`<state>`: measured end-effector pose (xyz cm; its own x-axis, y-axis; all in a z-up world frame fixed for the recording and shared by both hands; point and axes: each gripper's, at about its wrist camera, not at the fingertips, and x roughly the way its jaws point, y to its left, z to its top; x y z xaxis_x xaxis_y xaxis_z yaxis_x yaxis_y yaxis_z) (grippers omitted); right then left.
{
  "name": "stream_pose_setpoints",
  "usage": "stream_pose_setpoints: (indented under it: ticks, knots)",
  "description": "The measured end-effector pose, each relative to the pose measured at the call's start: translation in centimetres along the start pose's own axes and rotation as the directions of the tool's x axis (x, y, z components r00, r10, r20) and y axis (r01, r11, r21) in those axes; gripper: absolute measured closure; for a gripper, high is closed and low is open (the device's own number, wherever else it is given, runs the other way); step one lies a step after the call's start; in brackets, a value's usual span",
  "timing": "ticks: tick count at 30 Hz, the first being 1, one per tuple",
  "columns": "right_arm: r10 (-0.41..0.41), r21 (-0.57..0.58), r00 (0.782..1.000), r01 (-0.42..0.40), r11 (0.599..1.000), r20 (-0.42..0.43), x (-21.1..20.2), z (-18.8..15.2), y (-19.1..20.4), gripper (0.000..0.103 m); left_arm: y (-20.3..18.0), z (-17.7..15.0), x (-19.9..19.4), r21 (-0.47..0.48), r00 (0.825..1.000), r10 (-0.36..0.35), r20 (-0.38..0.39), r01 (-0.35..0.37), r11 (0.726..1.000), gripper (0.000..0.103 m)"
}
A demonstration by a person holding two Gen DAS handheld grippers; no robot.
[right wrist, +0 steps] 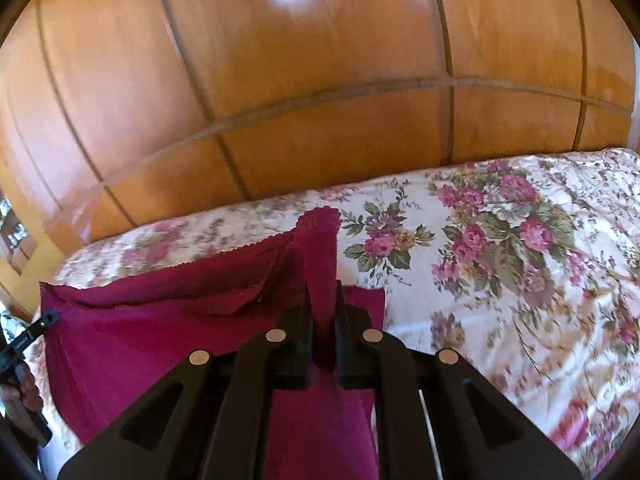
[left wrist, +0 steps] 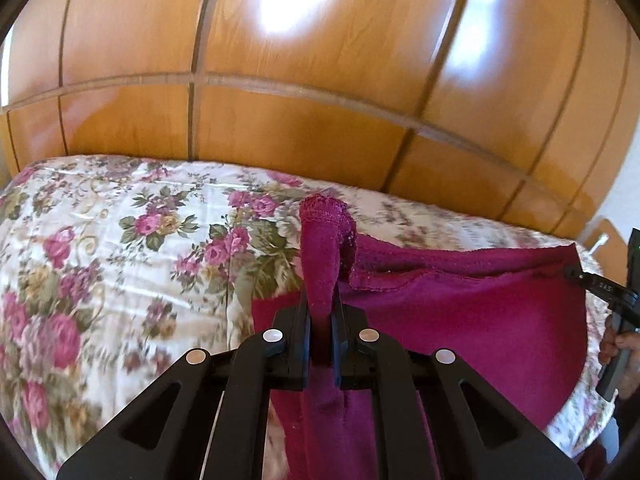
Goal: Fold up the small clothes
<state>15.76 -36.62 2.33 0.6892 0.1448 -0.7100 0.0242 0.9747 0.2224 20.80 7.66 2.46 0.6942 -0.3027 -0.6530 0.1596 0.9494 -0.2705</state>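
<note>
A small magenta garment [left wrist: 480, 320] is stretched between the two grippers above a flowered bedspread [left wrist: 120, 240]. My left gripper [left wrist: 322, 304] is shut on one corner of it, and a bunch of cloth sticks out past the fingertips. In the right wrist view the same magenta garment [right wrist: 160, 320] spreads to the left, with my right gripper [right wrist: 323, 300] shut on its other corner. Each view catches the opposite gripper at its edge: the right gripper [left wrist: 600, 288] pinching the far corner, and the left gripper [right wrist: 36, 328] likewise. Cloth hangs down beneath both grippers.
A glossy wooden wardrobe [left wrist: 320, 80] with panelled doors rises right behind the bed. The flowered bedspread [right wrist: 520, 260] runs out to the right in the right wrist view. A person's hand [left wrist: 616, 344] grips the right tool's handle.
</note>
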Motion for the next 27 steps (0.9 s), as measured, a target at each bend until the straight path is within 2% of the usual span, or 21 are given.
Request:
stream_pose_setpoints:
  ticks: [4,7,8,9,10,12,16,22,23,25,27]
  knots:
    - [-0.054,-0.006,0.992,0.053,0.999,-0.116,5.6,-0.8,-0.7,0.096,0.4,0.4,5.3,0.007,0.994,0.052,-0.094,-0.051,0.999,0.096]
    - [-0.054,0.001,0.985,0.055,0.998,-0.165,7.3,-1.6,-1.4,0.094,0.9,-0.2,8.4,0.011,0.98,0.079,-0.185,-0.078,0.997,0.096]
    - [-0.041,0.012,0.986,0.044,0.999,-0.161,7.0,-1.7,-1.8,0.092,1.3,-0.3,8.8,-0.009,0.977,0.068,-0.204,-0.071,0.997,0.091]
    - [-0.034,0.017,0.987,0.037,0.999,-0.157,6.6,-1.7,-2.0,0.082,1.8,-0.4,8.6,-0.03,0.978,0.054,-0.203,-0.061,0.998,0.089]
    - [-0.027,0.02,0.988,0.03,0.999,-0.151,6.1,-1.6,-2.1,0.072,2.2,-0.4,8.2,-0.053,0.98,0.04,-0.197,-0.052,0.997,0.084]
    - [-0.002,0.025,0.992,0.006,1.0,-0.125,3.8,-1.9,-2.7,0.067,3.2,-0.6,6.7,-0.092,0.984,0.016,-0.177,-0.033,0.995,0.082]
    - [0.081,0.071,0.991,-0.074,0.995,-0.102,-0.3,-3.1,-4.1,0.064,3.8,-2.4,2.8,-0.079,0.988,-0.033,-0.149,0.021,0.997,0.082]
    - [0.194,0.115,0.971,-0.179,0.977,-0.139,-5.4,-8.1,-5.4,0.063,4.3,-8.3,-2.9,-0.077,0.979,-0.131,-0.158,0.12,0.99,0.081]
    - [0.212,0.118,0.966,-0.196,0.973,-0.15,-5.9,-9.1,-5.3,0.063,4.3,-9.5,-3.9,-0.085,0.974,-0.157,-0.16,0.145,0.986,0.068]
    - [0.225,0.103,0.957,-0.209,0.972,-0.182,-6.6,-11.1,-4.7,0.063,4.3,-11.0,-4.9,-0.098,0.974,-0.168,-0.152,0.155,0.983,0.05]
    - [0.236,0.084,0.948,-0.223,0.971,-0.215,-6.9,-13.0,-3.9,0.063,4.0,-12.5,-5.8,-0.101,0.968,-0.195,-0.16,0.181,0.978,0.049]
